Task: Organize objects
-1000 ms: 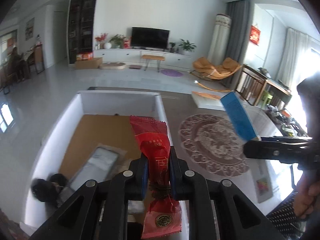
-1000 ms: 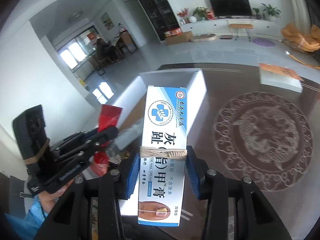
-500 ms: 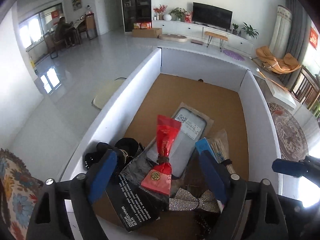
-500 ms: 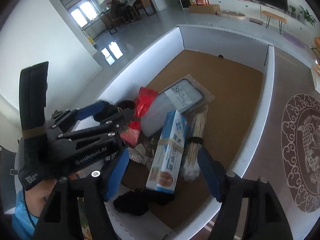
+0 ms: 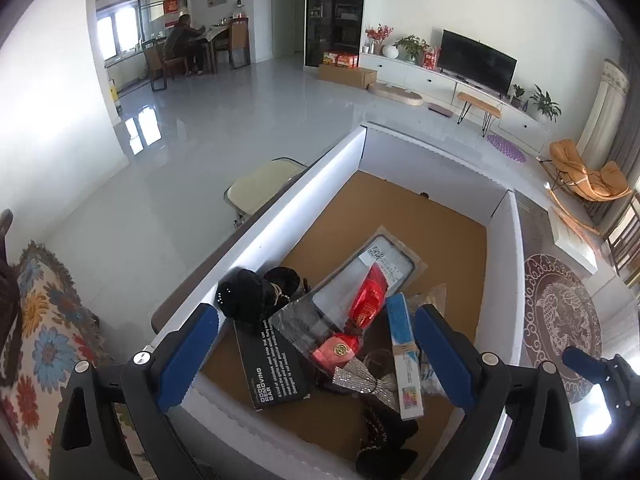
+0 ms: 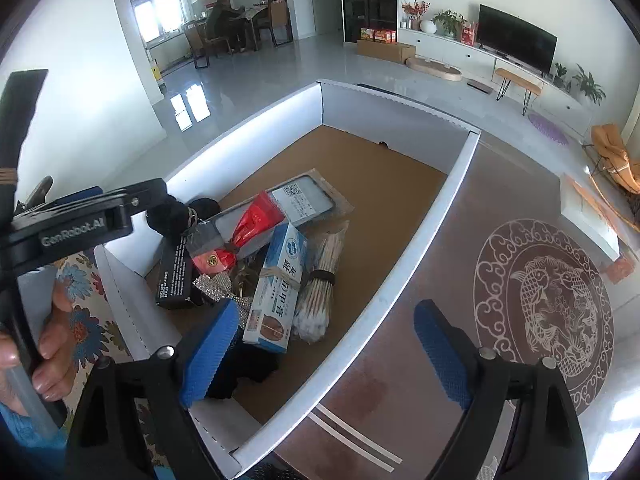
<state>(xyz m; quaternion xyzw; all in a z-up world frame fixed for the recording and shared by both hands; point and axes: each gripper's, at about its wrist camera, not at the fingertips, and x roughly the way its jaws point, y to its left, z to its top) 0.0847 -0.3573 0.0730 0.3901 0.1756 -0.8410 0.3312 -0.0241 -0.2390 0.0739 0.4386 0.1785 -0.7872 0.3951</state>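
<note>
We see left gripper (image 5: 316,354) spread wide, empty, over white box (image 5: 280,216). Red packet (image 5: 366,304) and cream carton (image 5: 404,354) lie inside, frame centre. Right gripper (image 6: 320,354) also spread, empty; only its view shows stick bundle (image 6: 320,284) beside carton, and hand (image 6: 52,344) at lower left.

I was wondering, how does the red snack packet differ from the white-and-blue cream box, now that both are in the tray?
The red snack packet is a soft, crinkled wrapper, while the white-and-blue cream box is a stiff carton with straight edges. The packet lies across the clear phone case package; the box leans over the bundle of sticks. The packet is tied round its narrow waist, the box bound by a band at mid-length. Both lie loose inside the white tray, no fingers on them.
</note>
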